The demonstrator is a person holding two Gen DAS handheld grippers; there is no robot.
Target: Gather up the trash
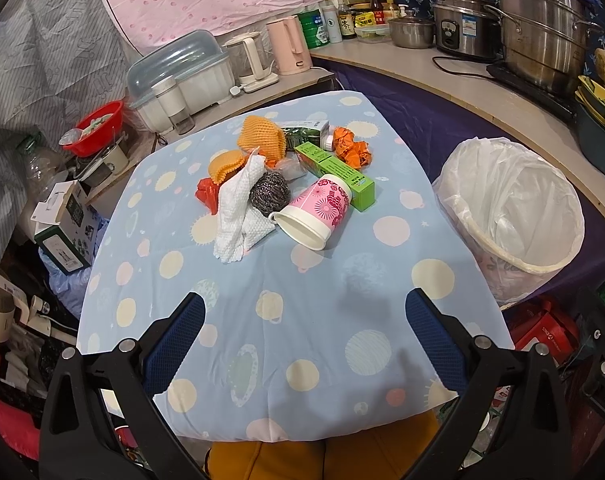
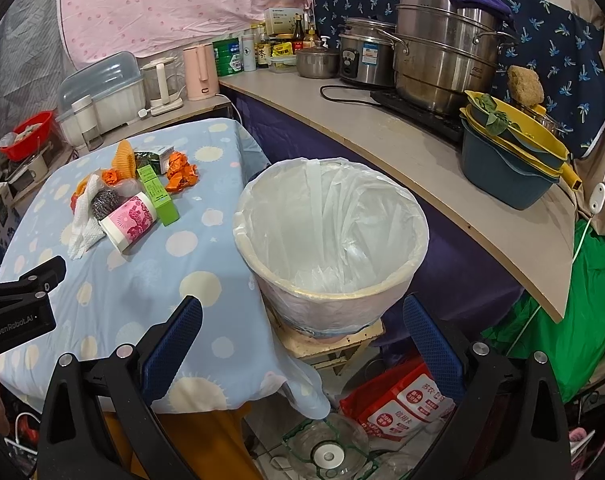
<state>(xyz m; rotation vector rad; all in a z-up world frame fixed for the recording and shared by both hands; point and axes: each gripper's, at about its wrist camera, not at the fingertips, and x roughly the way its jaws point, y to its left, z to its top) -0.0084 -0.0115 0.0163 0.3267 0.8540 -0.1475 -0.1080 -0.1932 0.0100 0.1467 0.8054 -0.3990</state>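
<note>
Trash lies heaped near the far middle of a tabletop (image 1: 302, 360) draped in a pale blue cloth printed with planets and dots. At the front of the heap a pink floral paper cup (image 1: 314, 210) lies on its side, its open mouth turned toward the camera. A steel wool scrubber (image 1: 269, 193) sits just beside the cup, touching a crumpled white paper towel (image 1: 240, 216) that spills toward the near edge. A long green carton (image 1: 334, 170) lies behind the cup, with orange foam fruit netting (image 1: 262, 138), a crumpled orange wrapper (image 1: 350, 148) and a scrap of red plastic (image 1: 207, 196) around it.

To the right of the tabletop stands a trash bin (image 2: 330, 276) lined with a white plastic bag; it rests on a small wooden stool (image 2: 334, 342), its rim close to the cloth's hanging edge.

The left gripper (image 1: 304, 344) hovers over the near part of the tabletop, jaws spread wide, nothing between them, well apart from the heap. The right gripper (image 2: 302, 348) hangs in front of the bin, likewise wide and empty, the bin's lower wall framed between its blue-padded fingers (image 2: 432, 346).

A counter (image 2: 402, 140) behind carries steel stockpots (image 2: 442, 64), a rice cooker (image 2: 362, 60) and a pink kettle (image 2: 198, 72).
</note>
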